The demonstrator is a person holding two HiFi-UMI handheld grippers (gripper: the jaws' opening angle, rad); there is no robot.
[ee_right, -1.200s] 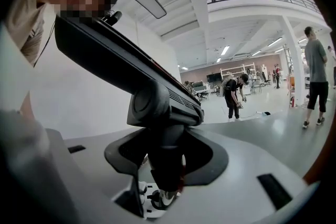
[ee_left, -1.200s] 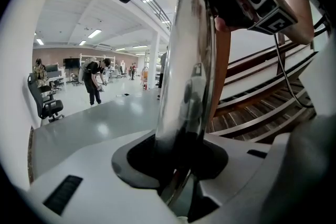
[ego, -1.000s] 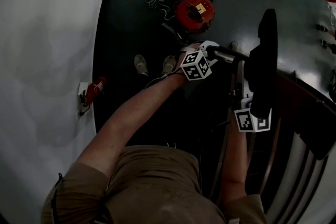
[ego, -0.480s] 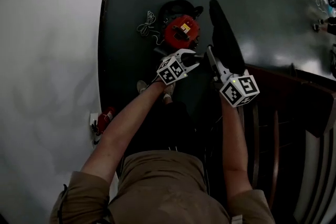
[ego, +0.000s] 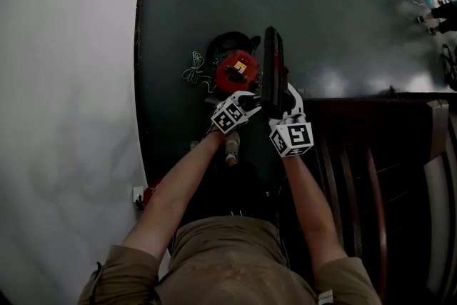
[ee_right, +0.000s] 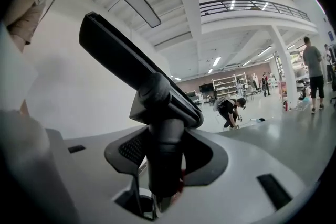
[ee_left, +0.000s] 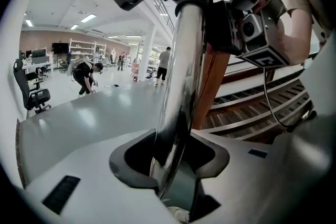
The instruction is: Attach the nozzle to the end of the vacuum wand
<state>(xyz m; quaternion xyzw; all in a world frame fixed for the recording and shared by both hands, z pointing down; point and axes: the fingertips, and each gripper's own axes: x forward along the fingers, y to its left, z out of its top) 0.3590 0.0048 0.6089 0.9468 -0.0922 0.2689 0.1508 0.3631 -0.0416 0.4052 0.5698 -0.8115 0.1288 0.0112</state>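
Just left of the round red vacuum canister (ego: 238,71) lies a coiled pale cord (ego: 194,69). Well to its right stands dark slatted wooden furniture (ego: 371,175). The canister sits on a dark glossy floor (ego: 335,32) in a large, bright hall, where a crouching person (ee_right: 231,108) shows far off. Over the canister's right edge is the long black plastic nozzle (ego: 271,71), its neck clamped in the narrowly set right hand-held gripper (ego: 284,100). Just below the canister, the left hand-held gripper (ego: 250,102) is closed on the shiny chrome vacuum wand (ee_left: 181,92), whose upper end reaches the nozzle's neck.
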